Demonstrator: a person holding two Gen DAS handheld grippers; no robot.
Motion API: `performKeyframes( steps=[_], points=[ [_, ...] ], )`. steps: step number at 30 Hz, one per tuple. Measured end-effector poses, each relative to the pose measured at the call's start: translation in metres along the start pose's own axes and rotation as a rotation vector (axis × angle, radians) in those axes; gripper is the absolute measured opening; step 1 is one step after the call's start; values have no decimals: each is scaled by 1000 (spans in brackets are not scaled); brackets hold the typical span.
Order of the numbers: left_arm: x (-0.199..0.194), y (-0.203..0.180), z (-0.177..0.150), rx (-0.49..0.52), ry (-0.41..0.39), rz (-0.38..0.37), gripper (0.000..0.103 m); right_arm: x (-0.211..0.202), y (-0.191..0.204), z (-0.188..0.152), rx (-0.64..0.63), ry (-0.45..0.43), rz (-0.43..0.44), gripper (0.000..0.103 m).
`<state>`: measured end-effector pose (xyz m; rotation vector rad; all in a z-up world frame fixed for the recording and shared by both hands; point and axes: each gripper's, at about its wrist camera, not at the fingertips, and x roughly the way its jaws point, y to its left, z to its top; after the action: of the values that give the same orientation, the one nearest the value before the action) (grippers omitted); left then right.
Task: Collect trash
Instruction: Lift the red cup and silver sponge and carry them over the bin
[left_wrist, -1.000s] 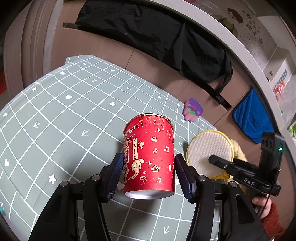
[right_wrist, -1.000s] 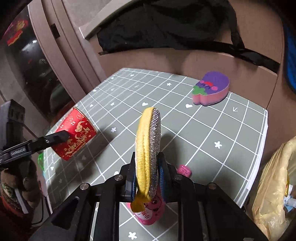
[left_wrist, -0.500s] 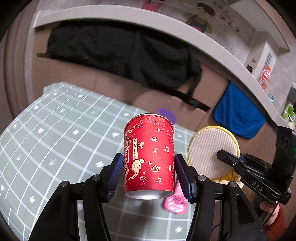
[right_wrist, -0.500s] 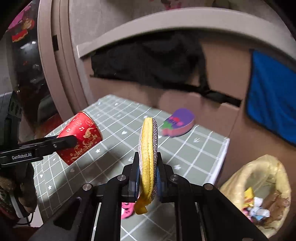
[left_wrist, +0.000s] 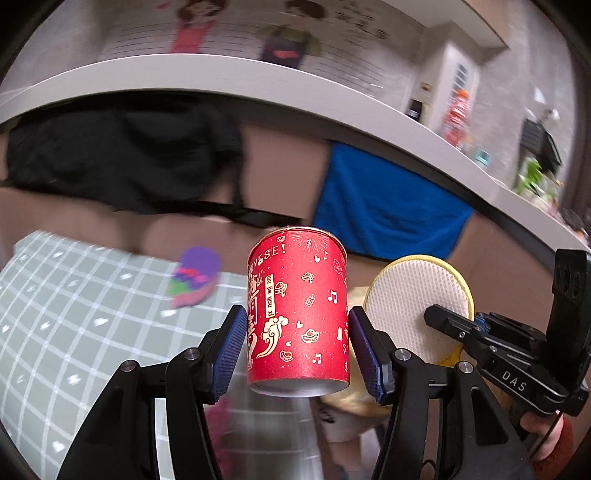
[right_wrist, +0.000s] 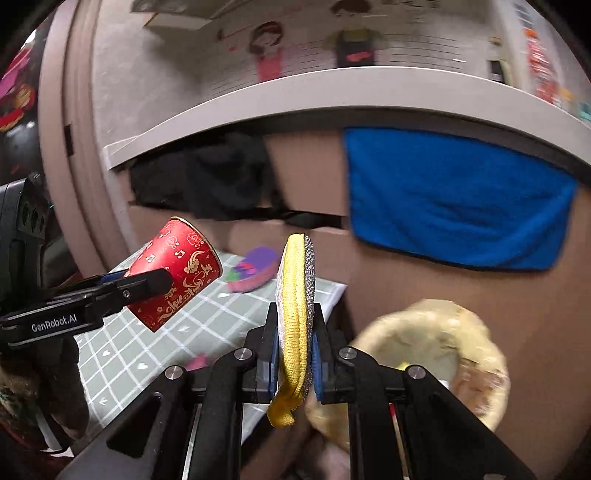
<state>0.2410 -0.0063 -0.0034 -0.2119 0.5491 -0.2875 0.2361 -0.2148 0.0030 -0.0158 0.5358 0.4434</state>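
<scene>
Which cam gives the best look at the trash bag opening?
Right wrist. The yellow trash bag shows its open mouth and rim beside the table, though blurred. Left wrist shows only a sliver of it, mostly hidden behind the red cup and the left gripper's fingers.

A grey-green grid-patterned mat (left_wrist: 74, 295) fills the lower left of the left wrist view, with a blurred purple toy (left_wrist: 195, 275) lying on it near its far edge. Above, a black garment (left_wrist: 118, 162) hangs at upper left and a blue towel (right_wrist: 454, 210) at right, both under a grey shelf (left_wrist: 258, 86).
</scene>
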Motion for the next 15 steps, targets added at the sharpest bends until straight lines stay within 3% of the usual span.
performKeyframes(
  steps=[7,15],
  points=[
    [42,-61,-3,66,22,-85,57,-30,-69,-12,104,-25,-115,14],
    [84,-97,-15,99,68,-97,57,-39,-120,-30,197,-14,-169,14]
  ],
)
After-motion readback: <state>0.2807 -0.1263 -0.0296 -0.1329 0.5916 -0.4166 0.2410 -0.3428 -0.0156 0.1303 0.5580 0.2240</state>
